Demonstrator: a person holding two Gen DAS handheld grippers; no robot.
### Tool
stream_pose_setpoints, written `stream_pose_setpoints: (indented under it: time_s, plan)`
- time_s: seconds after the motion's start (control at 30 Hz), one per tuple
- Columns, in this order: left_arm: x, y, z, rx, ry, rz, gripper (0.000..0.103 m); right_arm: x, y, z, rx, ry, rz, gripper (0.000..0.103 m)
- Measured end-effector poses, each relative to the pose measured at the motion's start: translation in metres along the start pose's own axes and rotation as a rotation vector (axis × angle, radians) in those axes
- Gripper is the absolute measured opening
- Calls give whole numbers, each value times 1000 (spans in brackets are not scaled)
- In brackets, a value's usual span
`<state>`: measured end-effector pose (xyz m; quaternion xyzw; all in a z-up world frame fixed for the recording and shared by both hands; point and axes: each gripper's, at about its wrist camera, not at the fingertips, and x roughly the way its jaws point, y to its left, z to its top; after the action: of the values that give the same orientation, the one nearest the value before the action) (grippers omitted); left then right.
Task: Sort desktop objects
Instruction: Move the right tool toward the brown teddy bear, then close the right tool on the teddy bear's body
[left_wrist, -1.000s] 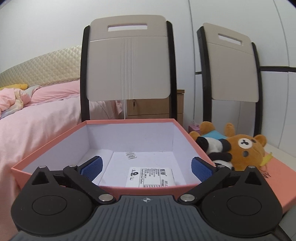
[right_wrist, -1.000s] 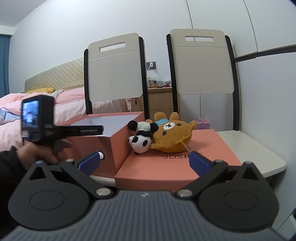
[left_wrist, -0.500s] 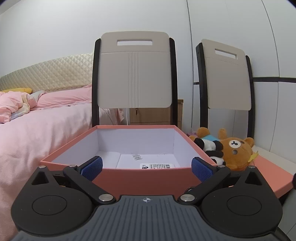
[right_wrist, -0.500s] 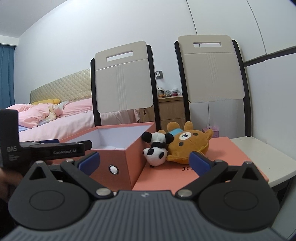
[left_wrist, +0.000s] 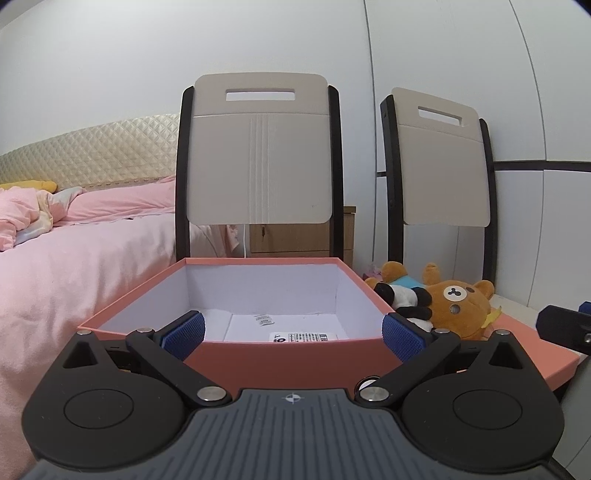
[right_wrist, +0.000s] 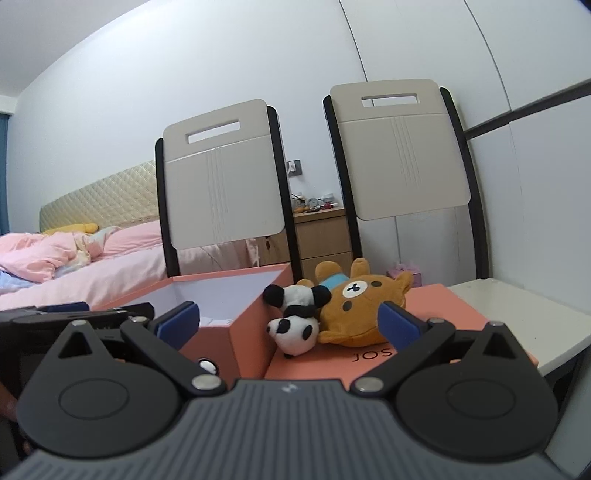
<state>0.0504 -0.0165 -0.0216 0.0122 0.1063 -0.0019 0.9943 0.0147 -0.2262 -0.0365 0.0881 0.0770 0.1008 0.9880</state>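
An open salmon box (left_wrist: 288, 354) with a white inside stands before my left gripper (left_wrist: 293, 330), which is open and empty at its near wall. The box (right_wrist: 255, 332) also shows in the right wrist view. A small panda plush (right_wrist: 295, 325) and a brown bear plush (right_wrist: 364, 312) lie on the salmon lid (right_wrist: 436, 306) to the box's right. They also show in the left wrist view, panda (left_wrist: 402, 299) and bear (left_wrist: 458, 306). My right gripper (right_wrist: 288, 319) is open and empty, just short of the panda.
Two folding chairs (left_wrist: 258, 162) (right_wrist: 399, 155) stand behind the table. A pink bed (left_wrist: 74, 251) lies to the left. A wooden nightstand (right_wrist: 321, 236) is behind the chairs. The white table edge (right_wrist: 517, 314) is at the right. Paper labels (left_wrist: 303, 336) lie in the box.
My left gripper has drawn back and lowered from over the box to its near wall. My right gripper has moved forward toward the panda and bear.
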Motion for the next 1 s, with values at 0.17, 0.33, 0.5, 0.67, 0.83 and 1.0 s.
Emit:
stream_pose_setpoints:
  time_s: [0.17,0.33,0.5,0.67,0.83,1.0]
  plan:
    - [-2,3,1,-3,-7,1,103,6,-1,1,1,19,2,103]
    - [1,5,0,-5,4,3,103,16,-2,12,-35,40,27,103]
    - [1,7,-1,-3,15,3,103,44,-5,36,-111,65,65,103]
    - [4,8,-3,2,28,10,103,99,-21,57,-97,130,84,103]
    - [6,10,-6,7,40,17,103,153,-46,62,-74,163,31,103]
    - [9,12,-8,3,57,25,103,199,-88,52,77,203,-38,103]
